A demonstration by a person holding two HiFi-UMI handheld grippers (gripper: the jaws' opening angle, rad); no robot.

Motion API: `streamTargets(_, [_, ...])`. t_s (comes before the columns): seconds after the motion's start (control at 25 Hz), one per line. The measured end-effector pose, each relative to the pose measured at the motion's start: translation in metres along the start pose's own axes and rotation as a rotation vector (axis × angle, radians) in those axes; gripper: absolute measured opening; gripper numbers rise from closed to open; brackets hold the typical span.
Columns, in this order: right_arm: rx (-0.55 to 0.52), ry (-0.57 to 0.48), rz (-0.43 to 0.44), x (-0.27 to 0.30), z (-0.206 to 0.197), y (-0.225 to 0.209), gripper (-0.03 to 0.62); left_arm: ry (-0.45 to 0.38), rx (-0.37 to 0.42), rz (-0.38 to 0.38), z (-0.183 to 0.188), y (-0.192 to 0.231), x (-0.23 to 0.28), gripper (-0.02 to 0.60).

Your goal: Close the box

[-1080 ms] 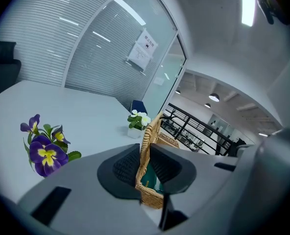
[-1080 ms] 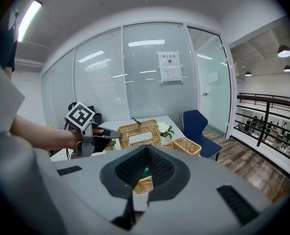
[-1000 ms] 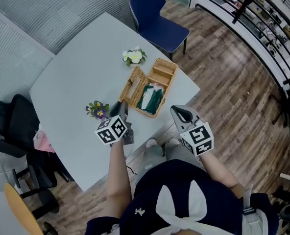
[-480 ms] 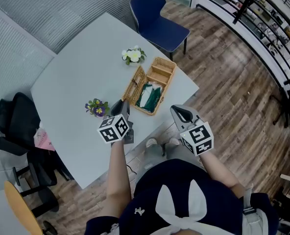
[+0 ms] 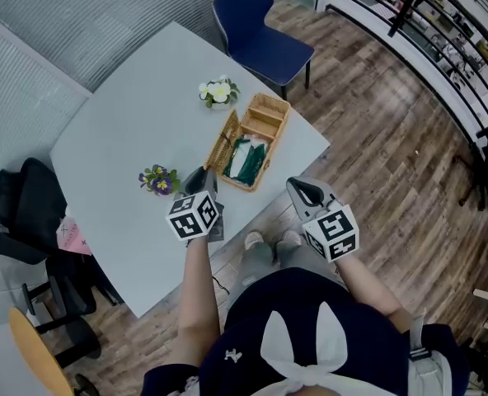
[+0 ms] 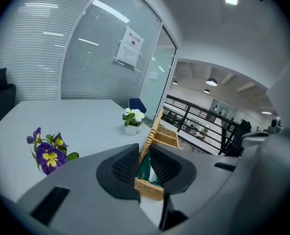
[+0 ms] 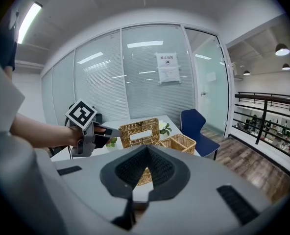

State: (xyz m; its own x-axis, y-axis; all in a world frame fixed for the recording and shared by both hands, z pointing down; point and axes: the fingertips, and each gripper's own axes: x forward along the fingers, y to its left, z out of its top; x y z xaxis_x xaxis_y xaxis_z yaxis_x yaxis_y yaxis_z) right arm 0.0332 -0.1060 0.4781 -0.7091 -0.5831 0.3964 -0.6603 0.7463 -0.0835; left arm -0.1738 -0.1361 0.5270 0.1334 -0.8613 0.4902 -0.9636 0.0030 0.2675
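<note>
The step in hand seems to be the swinging of the lid over: the box (image 5: 265, 122) is open, and its lid (image 5: 220, 143) stands almost upright on the left long side. The left gripper (image 6: 143, 153) has its jaws close together with the near edge of the lid between the pads, so I judge it clamped on this edge. The right gripper (image 7: 147, 150) waits at the near right, well apart from the box, with its jaws together and nothing between them. The box stands on the table (image 5: 129, 114) near its right edge, between the white flowers (image 5: 217, 91) on the far side and the person, with the purple flowers (image 5: 157, 179) to its left. Its long axis runs from near to far, leaning a little to the right, and its opening faces up. A green thing (image 5: 246, 157) lies in the near compartment. The next move probably calls for rolling the lid to the right and down over both compartments, and then letting go of it.
</note>
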Motion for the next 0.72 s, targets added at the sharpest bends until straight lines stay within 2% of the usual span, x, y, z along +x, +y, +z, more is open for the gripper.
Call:
streamTargets(0.24, [0.005, -0.006, -0.007, -0.006, -0.001, -0.002, 0.006, 0.003, 0.010, 0.010, -0.003, -0.006, -0.001, 0.074])
streamTargets(0.72, [0.015, -0.011, -0.013, -0.006, -0.002, -0.001, 0.006, 0.026, 0.101, 0.047, -0.007, -0.013, -0.001, 0.074])
